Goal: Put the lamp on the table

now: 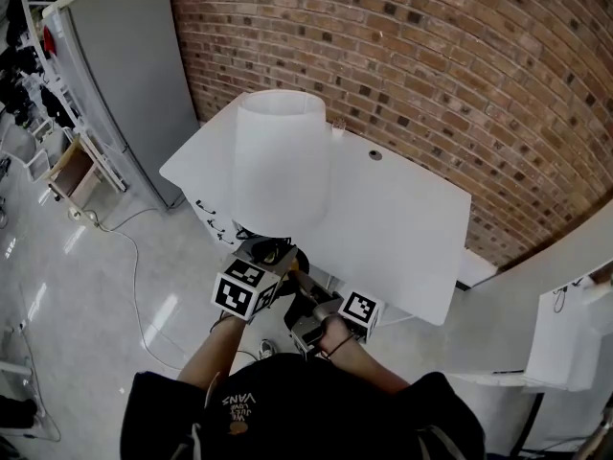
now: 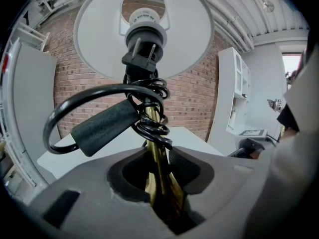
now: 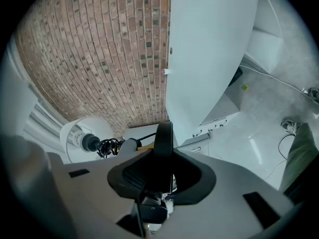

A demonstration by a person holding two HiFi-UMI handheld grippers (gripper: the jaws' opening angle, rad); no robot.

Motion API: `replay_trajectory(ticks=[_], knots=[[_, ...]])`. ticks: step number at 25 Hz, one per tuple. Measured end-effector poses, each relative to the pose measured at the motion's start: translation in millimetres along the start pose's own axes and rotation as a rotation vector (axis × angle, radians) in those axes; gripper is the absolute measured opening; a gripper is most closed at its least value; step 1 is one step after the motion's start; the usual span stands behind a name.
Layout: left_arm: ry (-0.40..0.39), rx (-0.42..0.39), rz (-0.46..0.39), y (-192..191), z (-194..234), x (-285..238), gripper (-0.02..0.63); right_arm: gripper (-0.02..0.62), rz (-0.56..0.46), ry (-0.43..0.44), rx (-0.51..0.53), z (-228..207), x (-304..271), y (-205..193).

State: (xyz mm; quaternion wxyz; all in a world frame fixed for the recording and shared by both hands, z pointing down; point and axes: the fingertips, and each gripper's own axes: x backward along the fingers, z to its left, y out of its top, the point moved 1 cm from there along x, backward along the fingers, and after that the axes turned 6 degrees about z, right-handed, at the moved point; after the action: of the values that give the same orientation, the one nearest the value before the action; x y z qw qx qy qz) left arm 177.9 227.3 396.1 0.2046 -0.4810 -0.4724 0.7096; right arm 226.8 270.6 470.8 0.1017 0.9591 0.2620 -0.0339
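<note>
I hold the lamp between both grippers, in front of the white table (image 1: pixel 402 228). Its white lampshade (image 1: pixel 283 161) hangs over the table's near left part. My left gripper (image 2: pixel 159 183) is shut on the lamp's brass stem (image 2: pixel 155 148). The black cord (image 2: pixel 149 103) is coiled around the stem under the socket (image 2: pixel 144 34). My right gripper (image 3: pixel 162 176) is shut on the edge of the lamp's black round base (image 3: pixel 163 136). In the head view the left gripper (image 1: pixel 273 254) and the right gripper (image 1: pixel 308 293) sit close together beneath the shade.
A brick wall (image 1: pixel 431 75) runs behind the table. A tall grey cabinet (image 1: pixel 129 75) stands at the left, and a white unit (image 1: pixel 565 343) at the right. A cable (image 1: pixel 134 266) lies on the glossy floor. The table (image 3: pixel 209 59) has drawers (image 3: pixel 214 126) under it.
</note>
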Motion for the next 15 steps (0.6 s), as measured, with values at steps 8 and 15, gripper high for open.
replay_trajectory(ticks=[8, 15], knots=[[-0.067, -0.051, -0.007, 1.2, 60.0, 4.9, 0.117, 0.100, -0.086, 0.031, -0.019, 4.2, -62.1, -12.1], [-0.099, -0.028, 0.011, -8.5, 96.4, -8.4, 0.118, 0.100, -0.125, -0.010, -0.059, -5.2, -96.1, -9.2]])
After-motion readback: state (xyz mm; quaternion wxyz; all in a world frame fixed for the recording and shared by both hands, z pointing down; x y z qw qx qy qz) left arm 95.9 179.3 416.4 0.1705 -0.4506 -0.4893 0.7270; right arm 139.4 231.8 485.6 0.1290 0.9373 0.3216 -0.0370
